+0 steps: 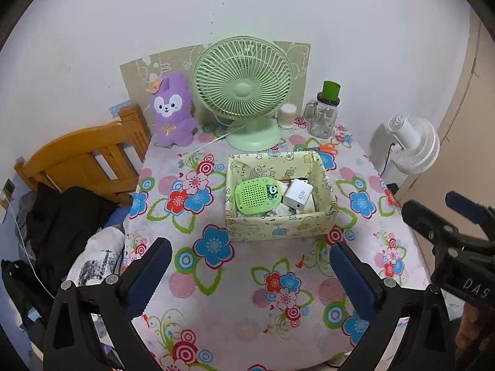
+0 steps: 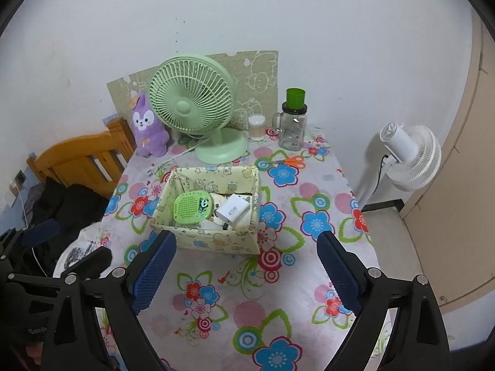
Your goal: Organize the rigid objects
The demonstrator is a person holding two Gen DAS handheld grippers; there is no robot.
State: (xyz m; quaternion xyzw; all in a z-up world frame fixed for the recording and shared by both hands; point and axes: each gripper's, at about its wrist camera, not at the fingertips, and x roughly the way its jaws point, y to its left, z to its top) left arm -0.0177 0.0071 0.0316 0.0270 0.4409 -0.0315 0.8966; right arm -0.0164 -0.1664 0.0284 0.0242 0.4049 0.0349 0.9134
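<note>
A yellow patterned box (image 1: 280,227) (image 2: 213,239) stands in the middle of the flowered table (image 1: 247,293) (image 2: 278,293). Inside it lie a green panda-faced device (image 1: 256,196) (image 2: 191,207) and a white charger block (image 1: 298,196) (image 2: 232,210), with other small items half hidden beneath them. My left gripper (image 1: 250,245) hangs open above the table in front of the box, nothing between its blue pads. My right gripper (image 2: 246,236) is open and empty too, just before the box's front wall. In the left wrist view it shows at the right edge (image 1: 430,204).
Along the back wall stand a green desk fan (image 1: 244,89) (image 2: 191,99), a purple plush (image 1: 171,108), a cotton swab tub (image 1: 287,116) and a glass jar with a green lid (image 1: 323,117). Orange scissors (image 2: 290,160) lie behind the box. A wooden headboard (image 1: 86,160) with dark clothes is left, a white floor fan (image 2: 408,154) right.
</note>
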